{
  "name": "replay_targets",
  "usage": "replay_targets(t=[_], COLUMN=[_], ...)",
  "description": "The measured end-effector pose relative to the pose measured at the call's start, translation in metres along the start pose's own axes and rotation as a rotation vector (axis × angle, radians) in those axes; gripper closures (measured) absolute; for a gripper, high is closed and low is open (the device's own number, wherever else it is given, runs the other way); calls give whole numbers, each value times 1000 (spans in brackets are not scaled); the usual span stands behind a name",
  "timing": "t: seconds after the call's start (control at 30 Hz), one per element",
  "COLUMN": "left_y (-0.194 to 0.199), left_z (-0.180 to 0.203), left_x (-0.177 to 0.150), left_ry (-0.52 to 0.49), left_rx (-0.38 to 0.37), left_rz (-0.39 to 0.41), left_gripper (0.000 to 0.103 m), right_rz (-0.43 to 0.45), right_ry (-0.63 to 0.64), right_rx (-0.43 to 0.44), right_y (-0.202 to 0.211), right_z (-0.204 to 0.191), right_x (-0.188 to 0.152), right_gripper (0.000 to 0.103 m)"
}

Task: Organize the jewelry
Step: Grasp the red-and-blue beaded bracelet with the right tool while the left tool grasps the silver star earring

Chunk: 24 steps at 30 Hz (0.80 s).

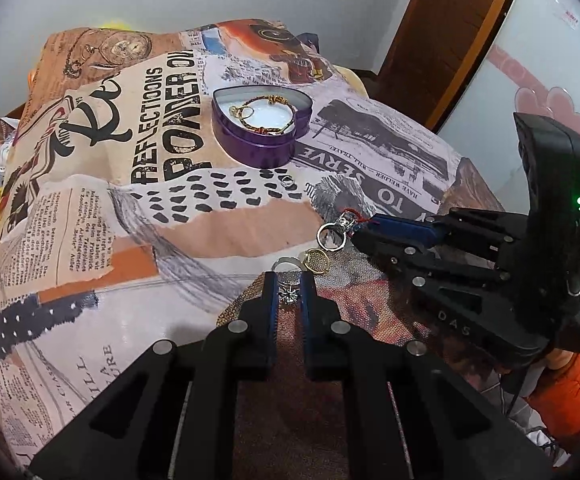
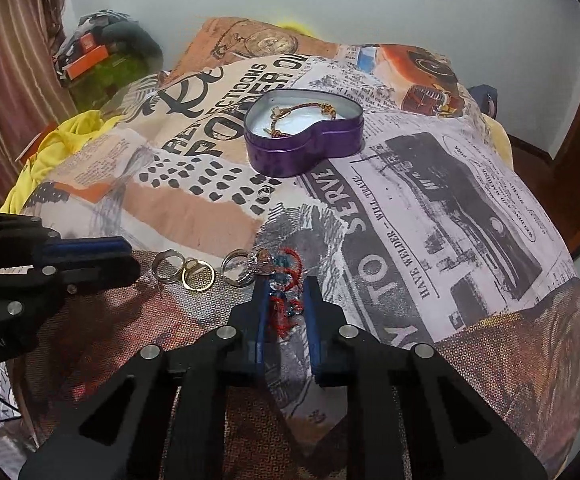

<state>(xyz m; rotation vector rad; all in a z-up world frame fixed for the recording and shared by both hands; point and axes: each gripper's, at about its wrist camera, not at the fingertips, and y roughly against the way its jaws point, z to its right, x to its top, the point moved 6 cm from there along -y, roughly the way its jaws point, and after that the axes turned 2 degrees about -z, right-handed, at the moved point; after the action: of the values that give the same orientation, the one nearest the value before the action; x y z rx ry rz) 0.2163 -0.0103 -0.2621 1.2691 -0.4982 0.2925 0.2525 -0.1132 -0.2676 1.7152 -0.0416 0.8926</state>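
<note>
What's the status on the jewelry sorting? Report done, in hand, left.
Done: a braided bracelet and a gold ring lie in the purple heart-shaped tin. In hand: the left gripper pinches a star-stone ring; the right gripper closes around a red thread charm. Left: loose rings on the cloth.

Small ring near the purple tin too tiny to identify, red-thread charm blurred
</note>
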Motion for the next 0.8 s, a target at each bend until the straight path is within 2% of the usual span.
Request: replay_targets(t=[0.13, 0.17, 0.37, 0.8], left_y=[3, 6, 21, 52], left_z=[0, -1, -4, -5], left_x=[2, 3, 11, 37], left_ry=[0, 1, 7, 4], left_rx=[6, 6, 16, 44], left_rz=[9, 14, 52, 138], left_gripper=[94, 94, 94, 94], right_rz=[5, 4, 43, 140], right_ry=[-22, -31, -93, -115], right_rx=[4, 6, 12, -11], right_y=[2, 3, 19, 55], right_z=[1, 1, 11, 19], right_x=[0, 0, 5, 25], right_gripper=[92, 96, 96, 96])
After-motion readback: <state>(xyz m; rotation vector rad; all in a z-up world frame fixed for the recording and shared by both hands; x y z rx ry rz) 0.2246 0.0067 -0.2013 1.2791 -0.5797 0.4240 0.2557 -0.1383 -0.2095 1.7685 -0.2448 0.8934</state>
